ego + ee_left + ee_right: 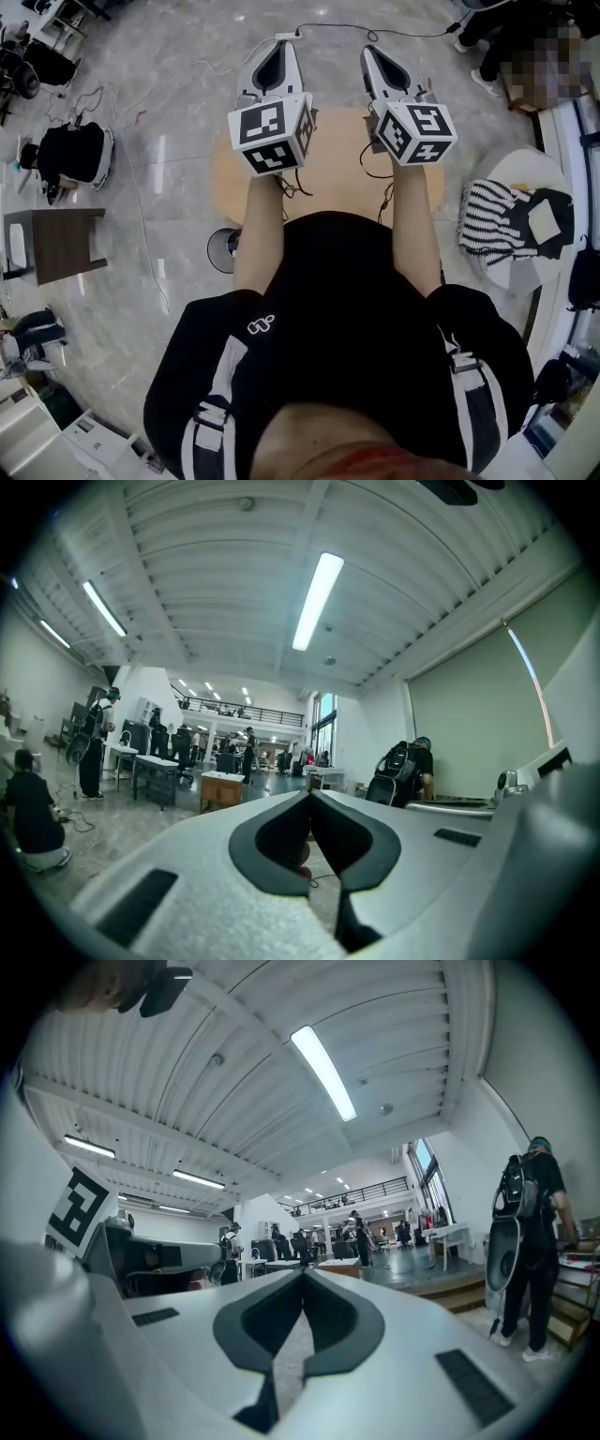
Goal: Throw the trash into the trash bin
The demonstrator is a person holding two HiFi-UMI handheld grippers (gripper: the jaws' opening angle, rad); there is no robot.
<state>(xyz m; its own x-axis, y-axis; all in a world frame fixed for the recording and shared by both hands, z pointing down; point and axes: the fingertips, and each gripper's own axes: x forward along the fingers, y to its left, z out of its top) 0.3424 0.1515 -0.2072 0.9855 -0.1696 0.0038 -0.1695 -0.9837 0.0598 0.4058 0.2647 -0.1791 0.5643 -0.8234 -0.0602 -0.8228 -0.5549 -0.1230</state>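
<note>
At the far left of the head view, a crouching person point(67, 153) in black is cut by clutter, and a brown wooden stand point(58, 246) sits nearer us on the marble floor. Beside the round tan desk point(225, 178) stands a dark round vessel point(223, 251), perhaps the trash bin; our left forearm covers part of its rim. The left claw point(286, 39) points level over the desk, its tips pressed together. A small reddish patch shows through the slit behind them in the left gripper view, too dim for us to name. The right claw point(369, 49) is held just beside it, also level, tips pressed together on nothing. Our arms and both marker cubes hide much of the desk top, and we cannot pick out the trash in any view. At the right, a striped cloth point(492, 220) lies on a white surface.
</note>
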